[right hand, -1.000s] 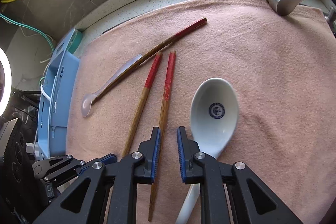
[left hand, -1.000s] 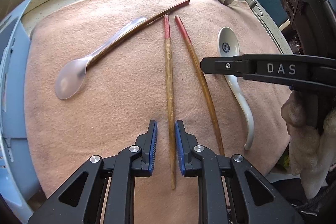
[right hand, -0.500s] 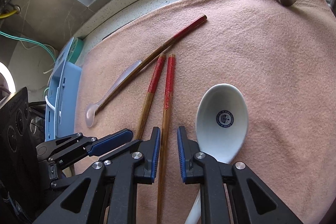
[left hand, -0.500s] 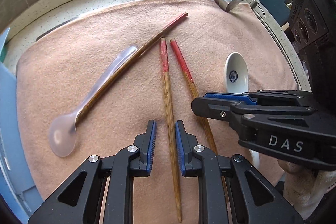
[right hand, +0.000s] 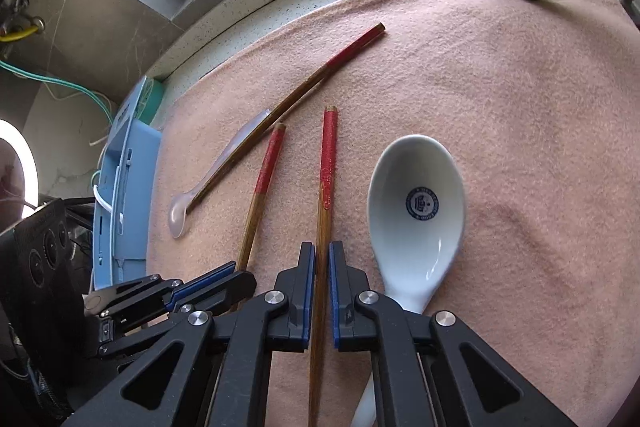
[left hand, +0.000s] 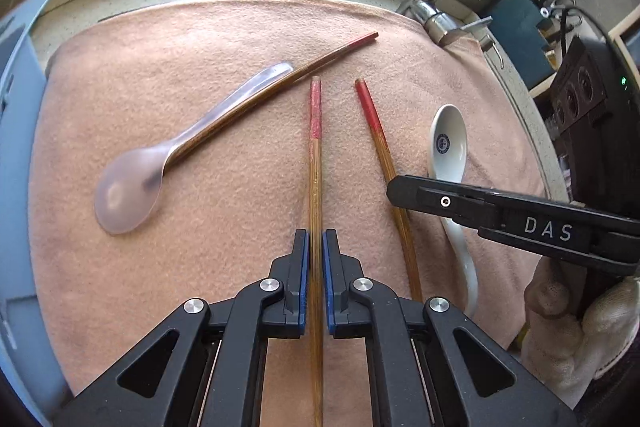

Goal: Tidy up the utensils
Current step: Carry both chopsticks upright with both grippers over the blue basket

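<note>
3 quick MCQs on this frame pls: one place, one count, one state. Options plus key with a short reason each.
1. The white ceramic spoon lies where, in the right wrist view?
A. right of the chopsticks
B. in the blue rack
C. under the tap

2. How many chopsticks are on the pink towel?
A. two
B. three
C. four

3. The left gripper is:
A. wide open over bare towel
B. shut on a chopstick
C. holding the translucent spoon

Key:
1 A, it sits right of the chopstick in the right gripper.
2 B, three red-tipped sticks show.
3 B, its jaws pinch the chopstick.
</note>
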A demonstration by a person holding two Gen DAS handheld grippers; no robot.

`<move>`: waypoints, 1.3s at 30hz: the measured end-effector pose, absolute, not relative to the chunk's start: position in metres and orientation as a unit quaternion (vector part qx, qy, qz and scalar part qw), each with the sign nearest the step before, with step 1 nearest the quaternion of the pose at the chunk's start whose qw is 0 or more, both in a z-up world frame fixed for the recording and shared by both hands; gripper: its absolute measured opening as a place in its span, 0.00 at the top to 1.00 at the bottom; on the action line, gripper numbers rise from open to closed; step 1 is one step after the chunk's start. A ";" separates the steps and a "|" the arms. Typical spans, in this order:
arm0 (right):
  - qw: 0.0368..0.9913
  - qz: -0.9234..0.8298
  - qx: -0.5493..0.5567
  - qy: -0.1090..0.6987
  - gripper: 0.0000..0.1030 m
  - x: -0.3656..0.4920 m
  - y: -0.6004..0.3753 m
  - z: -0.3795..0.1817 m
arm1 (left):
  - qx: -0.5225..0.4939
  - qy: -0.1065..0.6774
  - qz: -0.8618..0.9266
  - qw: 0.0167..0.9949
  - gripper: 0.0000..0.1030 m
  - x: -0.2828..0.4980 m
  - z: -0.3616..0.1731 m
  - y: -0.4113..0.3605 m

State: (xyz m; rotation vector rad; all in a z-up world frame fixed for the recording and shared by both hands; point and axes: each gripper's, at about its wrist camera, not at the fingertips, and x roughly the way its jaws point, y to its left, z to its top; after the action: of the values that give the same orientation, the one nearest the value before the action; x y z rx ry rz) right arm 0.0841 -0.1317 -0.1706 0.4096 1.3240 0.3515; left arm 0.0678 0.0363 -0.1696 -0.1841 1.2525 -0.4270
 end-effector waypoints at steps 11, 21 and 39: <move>0.768 0.182 0.210 0.577 0.94 0.080 -0.126 -0.137 | -0.135 0.553 -0.189 0.800 0.95 0.048 -0.148 0.068; 0.776 0.233 0.205 0.549 0.94 0.082 -0.082 -0.098 | -0.146 0.506 -0.158 0.836 0.95 0.045 -0.108 0.111; 0.765 0.322 0.167 0.533 0.94 0.096 0.055 -0.071 | -0.166 0.462 -0.052 0.870 0.95 0.038 -0.082 0.229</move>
State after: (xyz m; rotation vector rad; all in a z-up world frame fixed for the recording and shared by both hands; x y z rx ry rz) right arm 0.0964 0.0552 -0.0713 0.3632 1.1576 0.7001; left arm 0.0380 0.2292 -0.0825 -0.3471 0.9656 -0.1084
